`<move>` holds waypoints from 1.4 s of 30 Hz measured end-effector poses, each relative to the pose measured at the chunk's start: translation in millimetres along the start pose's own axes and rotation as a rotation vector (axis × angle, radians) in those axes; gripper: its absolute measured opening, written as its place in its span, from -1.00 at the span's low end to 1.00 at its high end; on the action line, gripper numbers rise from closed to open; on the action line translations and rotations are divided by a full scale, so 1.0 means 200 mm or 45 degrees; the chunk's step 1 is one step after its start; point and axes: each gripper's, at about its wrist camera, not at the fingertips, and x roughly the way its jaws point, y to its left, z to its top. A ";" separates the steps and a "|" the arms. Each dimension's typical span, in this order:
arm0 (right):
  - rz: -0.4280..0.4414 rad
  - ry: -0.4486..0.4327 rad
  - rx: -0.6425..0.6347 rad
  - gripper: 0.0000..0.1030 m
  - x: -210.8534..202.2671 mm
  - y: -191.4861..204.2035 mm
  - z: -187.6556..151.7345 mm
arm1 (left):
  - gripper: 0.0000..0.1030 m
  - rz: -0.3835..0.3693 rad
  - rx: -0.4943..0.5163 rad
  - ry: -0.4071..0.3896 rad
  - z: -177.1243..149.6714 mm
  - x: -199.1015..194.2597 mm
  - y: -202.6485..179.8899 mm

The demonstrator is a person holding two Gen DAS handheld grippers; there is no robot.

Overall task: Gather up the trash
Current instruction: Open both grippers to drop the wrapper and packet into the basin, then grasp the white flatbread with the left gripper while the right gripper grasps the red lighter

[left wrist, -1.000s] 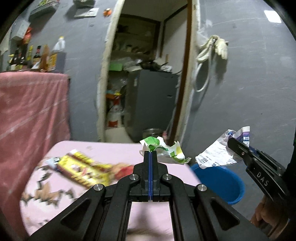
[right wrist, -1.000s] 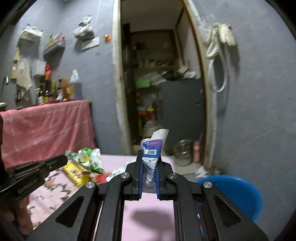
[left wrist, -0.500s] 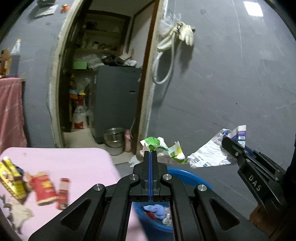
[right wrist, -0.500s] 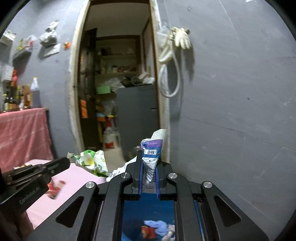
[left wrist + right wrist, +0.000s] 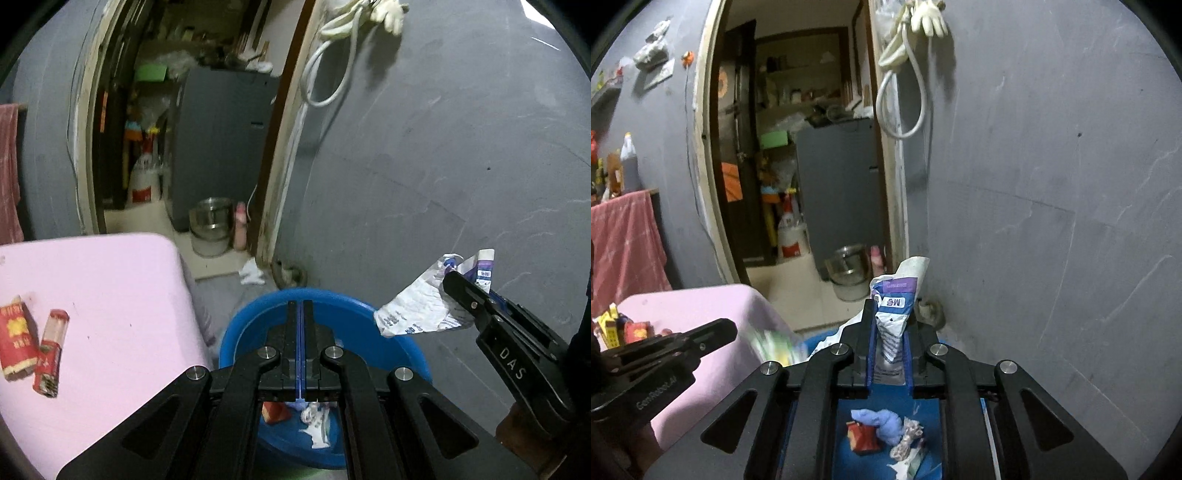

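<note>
My right gripper is shut on a white and purple wrapper and holds it above the blue basin. It also shows in the left wrist view, with the wrapper over the basin's right rim. My left gripper has its jaws closed with nothing between them, over the blue basin. In the right wrist view a blurred green and white wrapper is falling just off the left gripper. Several trash pieces lie in the basin.
A pink table stands left of the basin with a red packet and a red tube on it. A grey wall is behind. A doorway with a steel pot opens at the back.
Both grippers swung right from the table to over the basin. The green and white wrapper has left the left gripper's jaws and is dropping. The right gripper still holds its wrapper.
</note>
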 end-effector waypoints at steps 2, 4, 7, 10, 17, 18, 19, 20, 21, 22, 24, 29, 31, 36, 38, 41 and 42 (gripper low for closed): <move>0.001 0.024 0.001 -0.63 0.02 0.00 -0.01 | -1.00 0.007 -0.012 0.033 -0.01 0.03 0.01; 0.004 0.028 0.003 -0.44 0.03 0.00 -0.01 | -1.00 0.013 -0.028 0.051 -0.01 0.03 0.03; 0.011 0.024 0.002 -0.38 0.03 0.02 0.00 | -0.86 0.025 -0.046 0.047 -0.01 0.01 0.05; 0.015 0.009 0.002 -0.16 0.02 0.03 0.01 | -0.46 0.034 -0.071 0.000 0.00 -0.06 0.08; 0.050 -0.104 0.028 0.44 -0.06 0.09 0.07 | -0.01 0.106 -0.073 -0.117 0.05 -0.28 0.16; 0.061 -0.127 0.036 0.51 -0.08 0.10 0.08 | 0.02 0.116 -0.080 -0.136 0.06 -0.30 0.18; 0.068 -0.145 0.041 0.58 -0.10 0.12 0.09 | 0.06 0.130 -0.083 -0.154 0.07 -0.34 0.20; 0.075 -0.165 0.043 0.61 -0.12 0.13 0.10 | 0.09 0.147 -0.081 -0.167 0.07 -0.37 0.21; 0.082 -0.181 0.041 0.63 -0.13 0.15 0.12 | 0.12 0.167 -0.077 -0.181 0.08 -0.40 0.23; 0.086 -0.192 0.040 0.68 -0.14 0.17 0.13 | 0.21 0.189 -0.072 -0.198 0.08 -0.44 0.26; 0.106 -0.217 0.046 0.80 -0.17 0.21 0.15 | 0.43 0.226 -0.070 -0.238 0.08 -0.52 0.30; 0.162 -0.260 0.036 1.00 -0.23 0.33 0.18 | 0.85 0.316 -0.100 -0.352 0.06 -0.72 0.43; 0.185 -0.272 0.024 1.00 -0.24 0.39 0.19 | 0.88 0.351 -0.103 -0.382 0.06 -0.79 0.47; 0.238 -0.303 -0.027 1.00 -0.28 0.56 0.18 | 0.90 0.410 -0.129 -0.400 0.02 -0.93 0.62; 0.253 -0.319 -0.049 1.00 -0.29 0.63 0.17 | 0.90 0.447 -0.136 -0.401 0.01 -0.99 0.68; 0.287 -0.324 -0.080 1.00 -0.30 0.74 0.15 | 0.90 0.516 -0.142 -0.409 -0.04 -1.08 0.77; 0.292 -0.318 -0.087 1.00 -0.30 0.76 0.15 | 0.90 0.535 -0.144 -0.409 -0.05 -1.10 0.79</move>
